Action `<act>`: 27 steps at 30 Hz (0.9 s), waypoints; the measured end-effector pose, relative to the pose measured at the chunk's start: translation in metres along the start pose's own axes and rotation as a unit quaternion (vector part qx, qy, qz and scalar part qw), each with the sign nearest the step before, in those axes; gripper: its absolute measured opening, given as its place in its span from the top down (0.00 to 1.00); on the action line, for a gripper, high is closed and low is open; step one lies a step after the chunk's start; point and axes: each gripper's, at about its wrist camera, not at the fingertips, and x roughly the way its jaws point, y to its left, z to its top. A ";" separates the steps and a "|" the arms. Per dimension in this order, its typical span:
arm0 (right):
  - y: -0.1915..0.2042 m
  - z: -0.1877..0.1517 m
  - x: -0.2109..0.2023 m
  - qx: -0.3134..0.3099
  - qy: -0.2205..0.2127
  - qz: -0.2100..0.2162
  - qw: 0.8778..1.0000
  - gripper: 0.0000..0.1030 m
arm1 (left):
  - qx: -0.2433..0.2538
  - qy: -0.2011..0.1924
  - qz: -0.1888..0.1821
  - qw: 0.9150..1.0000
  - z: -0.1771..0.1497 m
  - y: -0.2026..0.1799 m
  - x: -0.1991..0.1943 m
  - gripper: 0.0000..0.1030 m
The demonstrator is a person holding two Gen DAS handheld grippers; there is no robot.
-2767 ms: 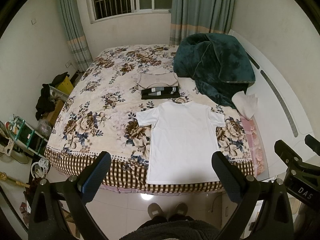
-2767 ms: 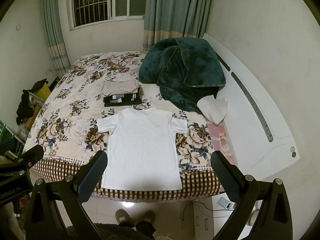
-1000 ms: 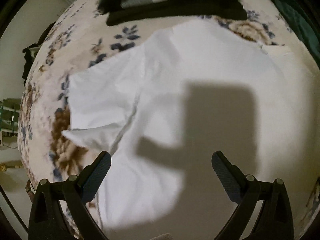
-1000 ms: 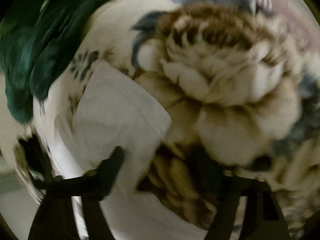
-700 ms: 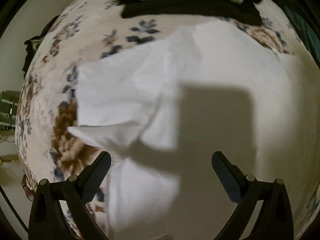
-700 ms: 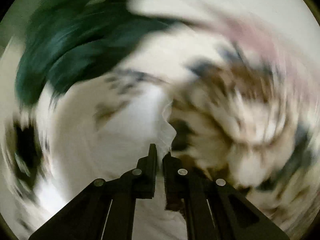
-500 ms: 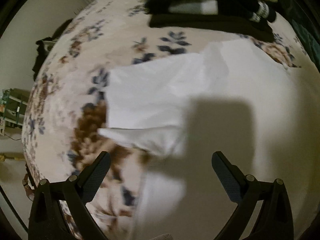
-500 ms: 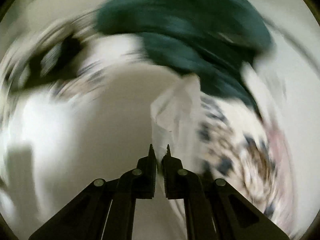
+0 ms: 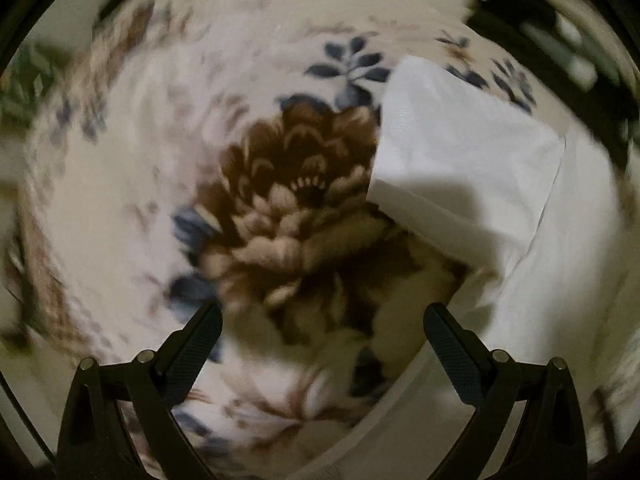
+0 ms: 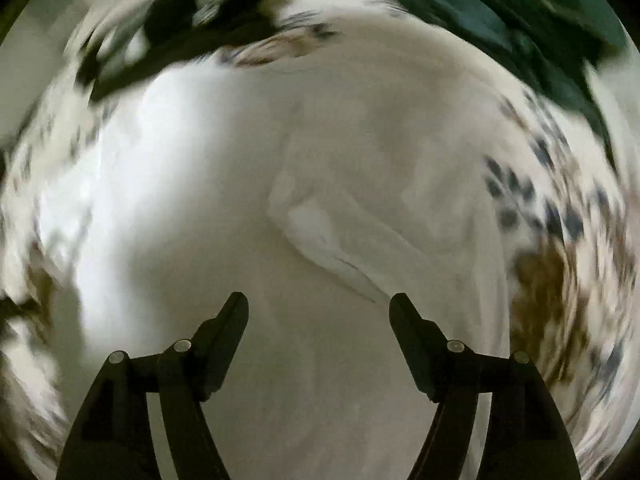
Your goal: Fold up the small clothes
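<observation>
A white T-shirt lies flat on the floral bedspread. In the right wrist view its right sleeve lies folded over onto the shirt's body. My right gripper points down just above the shirt, its jaws opening, with nothing between them. In the left wrist view the shirt's left sleeve spreads flat at the right. My left gripper hovers open over a brown flower print just left of the shirt, holding nothing.
A folded black-and-white garment lies beyond the shirt's collar. A dark green blanket is heaped at the far right of the bed. Both views are blurred by motion.
My right gripper shut on the right sleeve, carried it over the shirt's body, and has now let go and stands open. My left gripper slid left, off the shirt and over the bedspread.
</observation>
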 end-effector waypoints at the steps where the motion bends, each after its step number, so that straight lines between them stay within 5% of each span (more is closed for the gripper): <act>1: -0.018 -0.001 -0.001 0.017 0.001 -0.002 1.000 0.27 | -0.029 0.016 -0.035 0.999 0.005 0.007 0.007 0.00; 5: -0.043 0.000 0.003 0.066 0.010 -0.018 0.998 0.27 | -0.160 0.050 -0.186 0.968 0.028 0.028 0.039 0.00; 9: -0.053 -0.007 0.019 0.104 0.026 -0.018 0.994 0.27 | -0.191 0.024 -0.215 0.958 0.049 0.021 0.049 0.02; 11: -0.055 -0.010 0.024 0.117 0.026 -0.021 0.993 0.27 | -0.199 0.001 -0.213 0.957 0.054 0.016 0.047 0.23; 12: -0.055 -0.012 0.026 0.123 0.028 -0.025 0.992 0.27 | -0.196 -0.015 -0.219 0.956 0.058 0.013 0.043 0.63; 13: -0.053 -0.014 0.027 0.127 0.027 -0.027 0.991 0.27 | -0.187 -0.022 -0.226 0.956 0.060 0.009 0.040 0.95; 17: -0.053 -0.023 0.027 0.136 0.026 -0.034 0.990 0.27 | -0.080 -0.109 -0.204 0.970 0.063 -0.025 -0.003 0.96; 20: -0.055 -0.031 0.026 0.136 0.028 -0.039 0.990 0.27 | 0.034 -0.154 -0.200 0.967 0.039 -0.085 -0.035 0.95; 23: -0.059 -0.036 0.022 0.140 0.030 -0.046 0.989 0.27 | 0.126 -0.131 -0.243 0.953 0.017 -0.141 -0.043 0.95; 27: -0.069 -0.044 0.018 0.149 0.038 -0.048 0.987 0.27 | 0.203 -0.036 -0.282 0.937 -0.017 -0.203 -0.019 0.92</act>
